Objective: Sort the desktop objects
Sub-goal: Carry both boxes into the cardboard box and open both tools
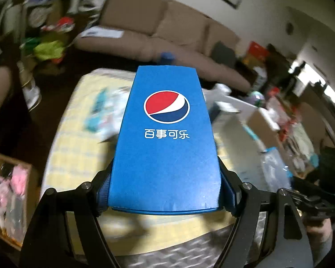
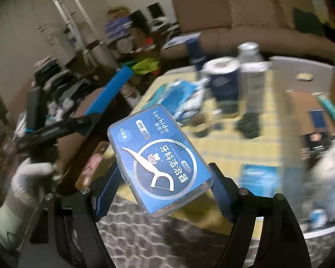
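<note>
While lifted, each hand-held gripper grips something: left hand-held gripper point(image 1: 165, 192) blue Pepsi box point(image 1: 166, 138) (wide), right hand-held gripper point(image 2: 165, 189) floss-pick case point(image 2: 159, 158).

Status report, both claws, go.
Left claw shut on blue Pepsi box, lifted above table. Right claw shut on clear floss pick case, also lifted. Nothing blocking either; table below cluttered, blurred.

Blue Pepsi box point(image 1: 166, 138) held aloft, clear floss-pick case point(image 2: 159, 159) tilted
</note>
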